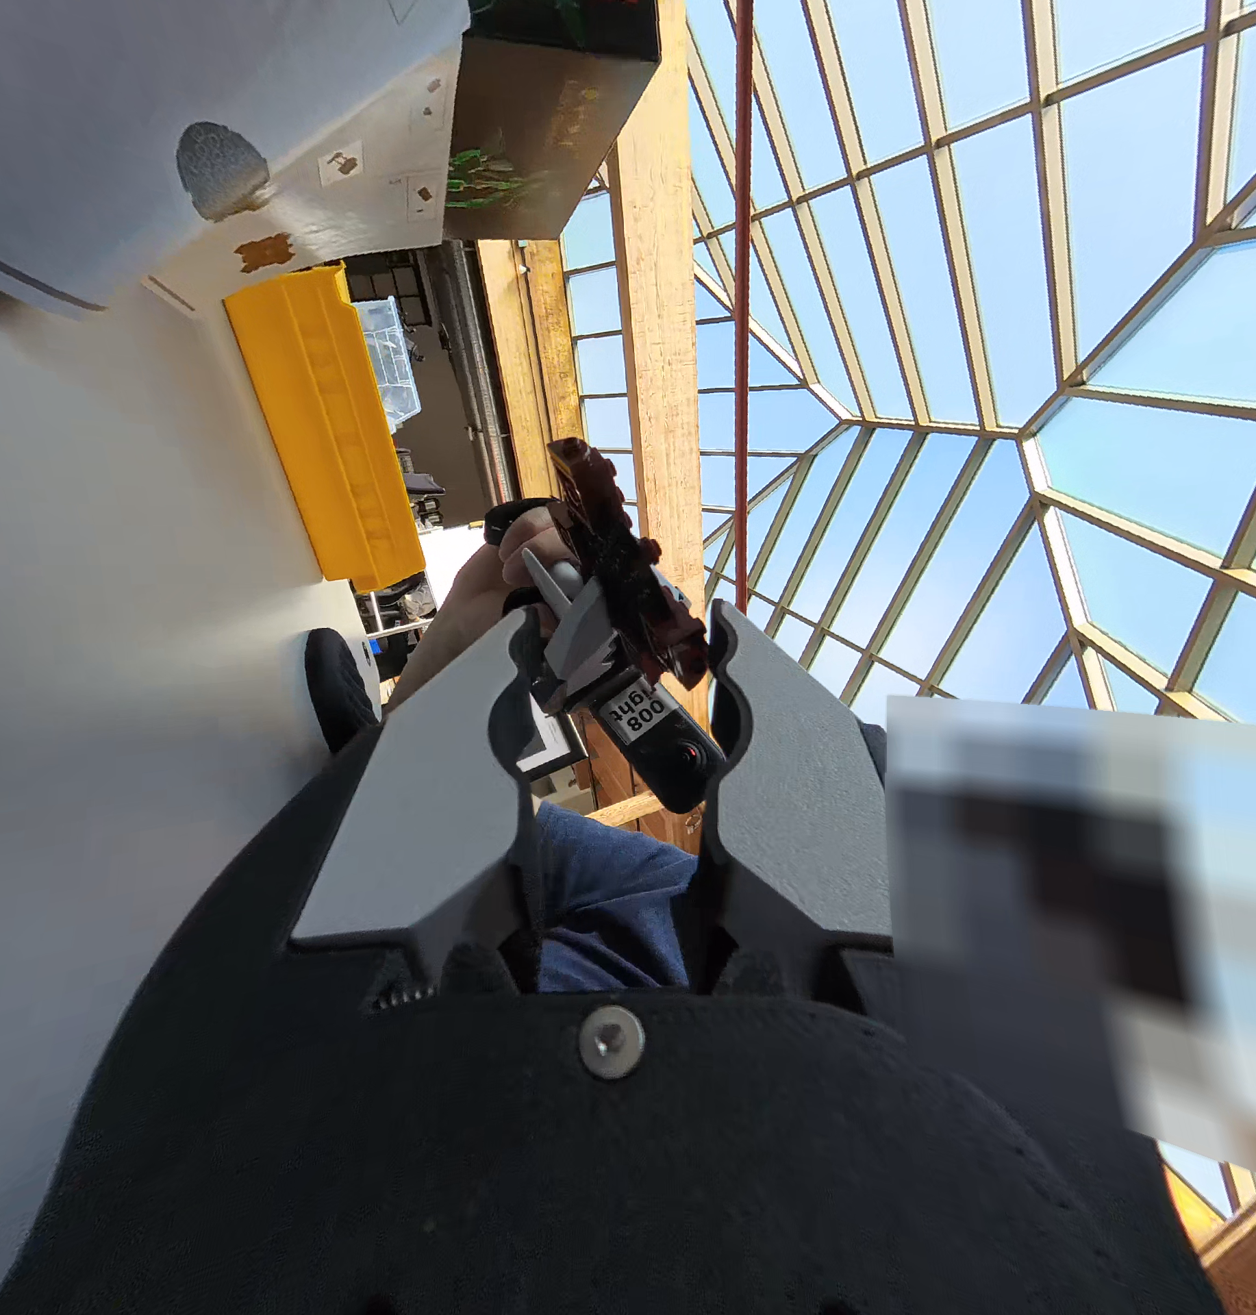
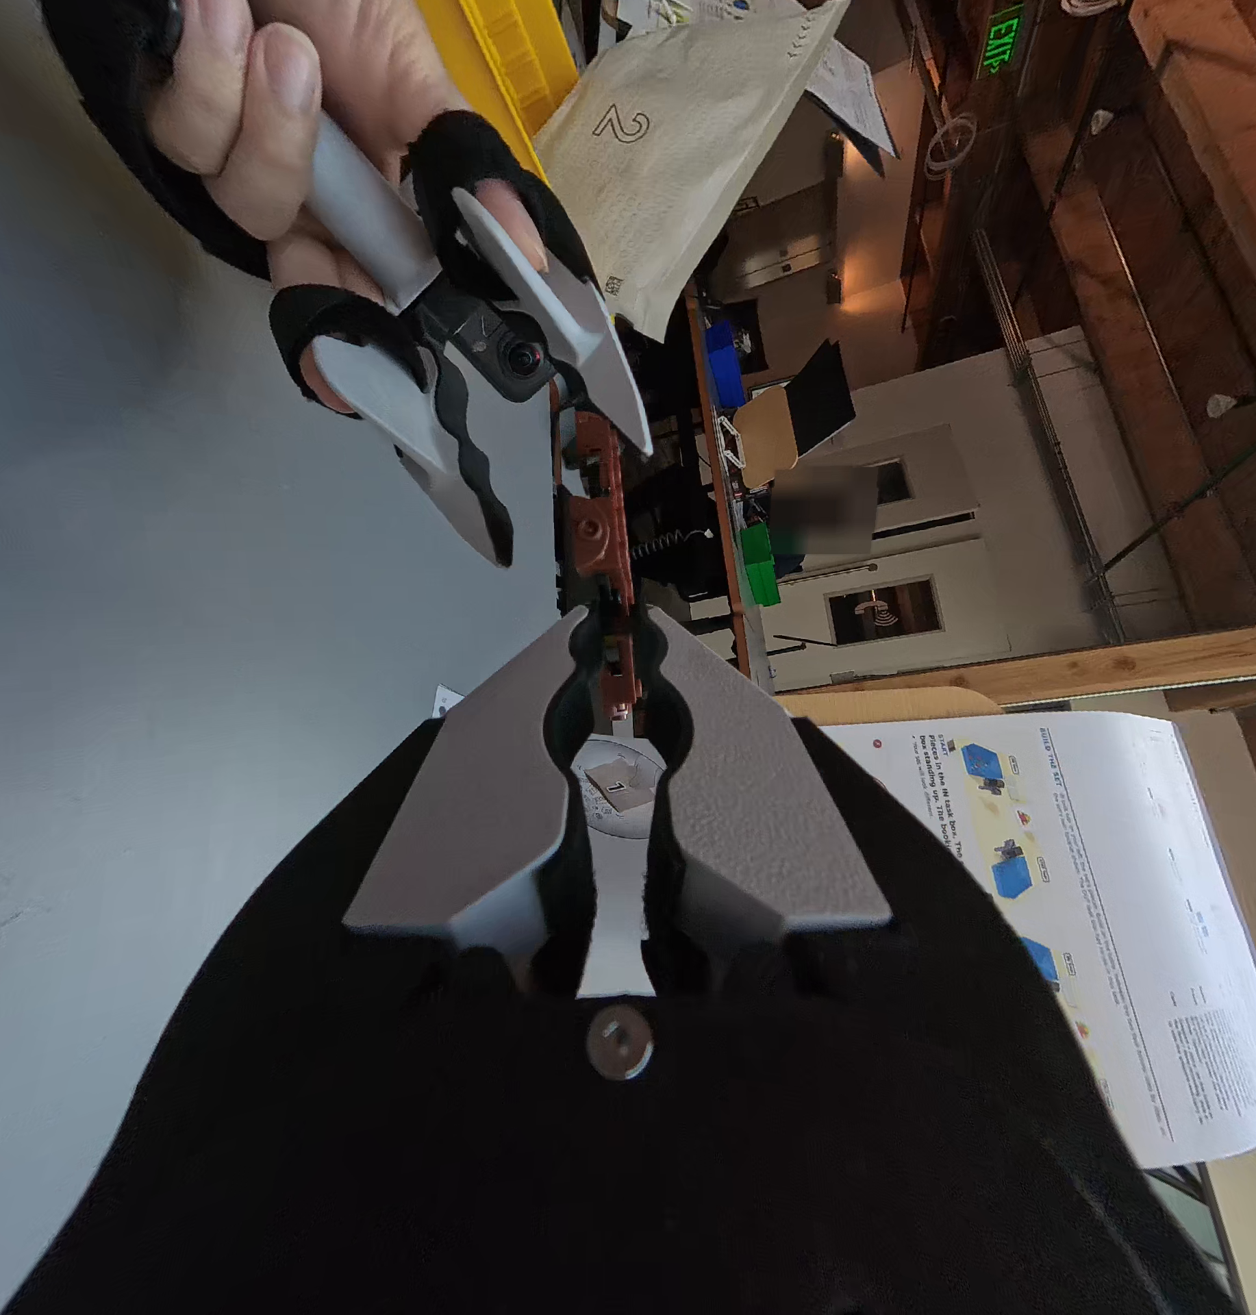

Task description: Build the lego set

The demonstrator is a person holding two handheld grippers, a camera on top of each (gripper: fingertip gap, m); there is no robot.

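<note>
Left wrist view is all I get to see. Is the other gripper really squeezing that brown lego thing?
Observer: Yes. In the right wrist view the right gripper is shut on one end of the brown lego build.
Operator: Is my gripper grabbing it too?
Observer: No. The left gripper is open, with a finger on each side of the build's far end. I cannot tell if either finger touches it.
Operator: Is there a bag with more pieces?
Observer: There is a tan paper bag behind your gripper. I cannot see what is inside it.
</note>
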